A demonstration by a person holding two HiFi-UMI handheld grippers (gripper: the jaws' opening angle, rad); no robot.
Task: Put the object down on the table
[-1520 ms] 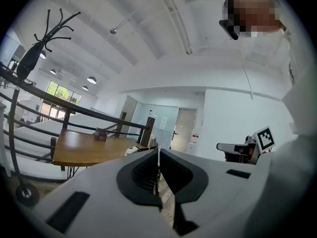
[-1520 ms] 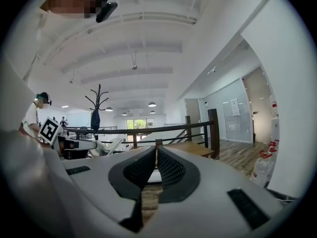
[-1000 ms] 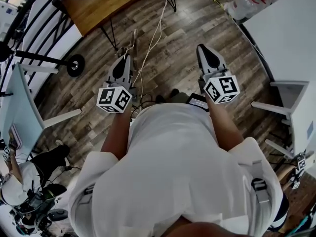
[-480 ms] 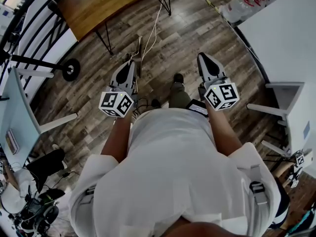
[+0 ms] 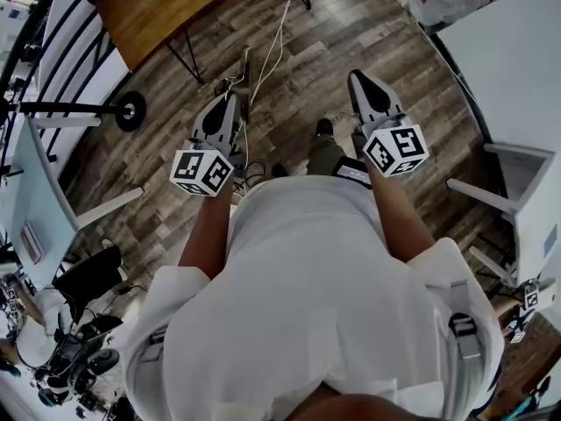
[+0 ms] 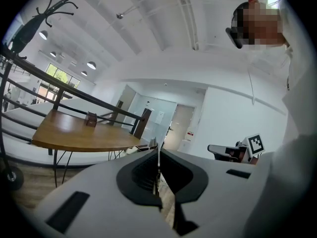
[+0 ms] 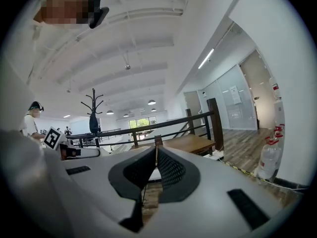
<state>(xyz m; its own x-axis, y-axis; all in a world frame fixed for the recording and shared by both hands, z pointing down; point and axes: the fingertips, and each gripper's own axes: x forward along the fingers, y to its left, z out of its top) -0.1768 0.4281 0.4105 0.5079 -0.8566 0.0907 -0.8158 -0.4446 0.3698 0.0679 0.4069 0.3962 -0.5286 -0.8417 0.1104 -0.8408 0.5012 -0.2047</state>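
Both grippers hang in front of my body over a wood-plank floor, not above any table. The left gripper [image 5: 231, 100] is shut with nothing between its jaws; in the left gripper view its pads meet in a thin line [image 6: 158, 150]. Just as empty and shut is the right gripper [image 5: 358, 80], whose pads also touch [image 7: 155, 151]. No held object shows in any view. A brown wooden table [image 5: 166, 7] stands ahead to the left and bears a small brown box [image 6: 90, 119]. A white table [image 5: 517, 51] lies to my right.
A white cable [image 5: 273, 55] runs along the floor between the grippers. Water bottles [image 5: 434, 3] stand by the white table. A pale table [image 5: 35, 202] and a seated person [image 5: 39, 340] are at the left. A black railing [image 7: 163, 128] and coat stand [image 7: 93, 114] lie beyond.
Both grippers keep their shut pose in front of my body. The floor and tables shift a little under me, and my feet have stepped forward into view.
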